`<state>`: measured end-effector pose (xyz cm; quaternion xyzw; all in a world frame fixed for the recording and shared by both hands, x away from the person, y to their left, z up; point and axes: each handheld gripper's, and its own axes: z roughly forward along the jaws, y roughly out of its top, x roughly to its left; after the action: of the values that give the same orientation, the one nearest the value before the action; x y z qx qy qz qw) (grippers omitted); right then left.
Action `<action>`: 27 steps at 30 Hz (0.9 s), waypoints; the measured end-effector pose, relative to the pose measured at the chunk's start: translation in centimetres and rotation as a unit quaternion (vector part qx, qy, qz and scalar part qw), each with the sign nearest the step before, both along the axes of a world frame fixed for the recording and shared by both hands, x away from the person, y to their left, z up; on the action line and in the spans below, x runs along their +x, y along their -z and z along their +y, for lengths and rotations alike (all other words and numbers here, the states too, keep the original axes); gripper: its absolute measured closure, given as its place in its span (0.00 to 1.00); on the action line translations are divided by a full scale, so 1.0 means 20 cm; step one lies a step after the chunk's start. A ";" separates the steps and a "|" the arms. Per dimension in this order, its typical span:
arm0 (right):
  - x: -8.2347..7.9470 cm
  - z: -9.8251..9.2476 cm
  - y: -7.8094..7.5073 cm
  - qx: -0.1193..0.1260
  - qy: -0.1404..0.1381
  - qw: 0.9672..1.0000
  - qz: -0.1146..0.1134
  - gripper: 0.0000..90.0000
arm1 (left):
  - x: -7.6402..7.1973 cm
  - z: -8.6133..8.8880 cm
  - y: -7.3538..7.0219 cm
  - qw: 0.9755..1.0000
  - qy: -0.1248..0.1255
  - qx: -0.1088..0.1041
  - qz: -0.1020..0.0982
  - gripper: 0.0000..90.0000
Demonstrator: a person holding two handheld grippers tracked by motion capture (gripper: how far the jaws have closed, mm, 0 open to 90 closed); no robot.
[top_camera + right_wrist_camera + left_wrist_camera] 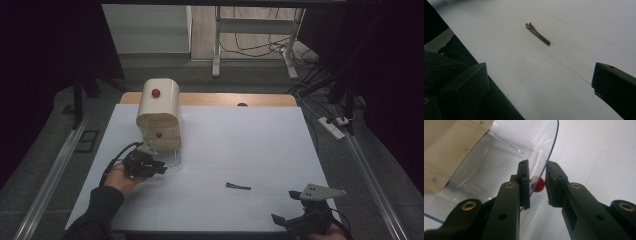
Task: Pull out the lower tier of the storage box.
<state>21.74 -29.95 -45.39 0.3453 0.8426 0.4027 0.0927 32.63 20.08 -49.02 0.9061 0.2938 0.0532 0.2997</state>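
Left gripper [537, 182]: jaws straddle the clear drawer front [544, 157] of the small cabinet [158, 107], red knob [538, 185] between them; whether the pads press it, cannot tell.
Drawer: bottom one, pulled out toward the near side.
Right gripper [539, 87]: jaws wide apart, near right.
Brown clip [537, 33]: on white table [240, 145], centre-right, untouched.

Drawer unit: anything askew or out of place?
The clear bottom drawer stands pulled out of the cream drawer unit, the left claw at its red knob. A small dark clip lies loose mid-table.
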 end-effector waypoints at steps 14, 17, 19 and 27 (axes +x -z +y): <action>0.00 0.00 0.00 0.002 0.000 1.000 0.001 0.00 | -0.05 -0.01 0.01 1.000 0.003 0.003 0.003 0.83; 0.00 0.00 0.00 0.002 0.000 1.000 0.001 0.00 | -0.07 -0.01 0.01 1.000 0.004 0.001 0.004 0.83; 0.00 0.00 0.00 0.002 0.000 1.000 0.000 0.00 | -0.08 0.00 0.01 1.000 0.005 0.001 0.004 0.83; 0.00 0.00 0.00 0.001 0.001 1.000 0.000 0.00 | -0.11 0.00 0.01 1.000 0.006 -0.001 0.005 0.82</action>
<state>21.74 -29.98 -45.38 0.3462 0.8418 0.4037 0.0930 30.36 20.06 -49.26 0.9080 0.2894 0.0463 0.2993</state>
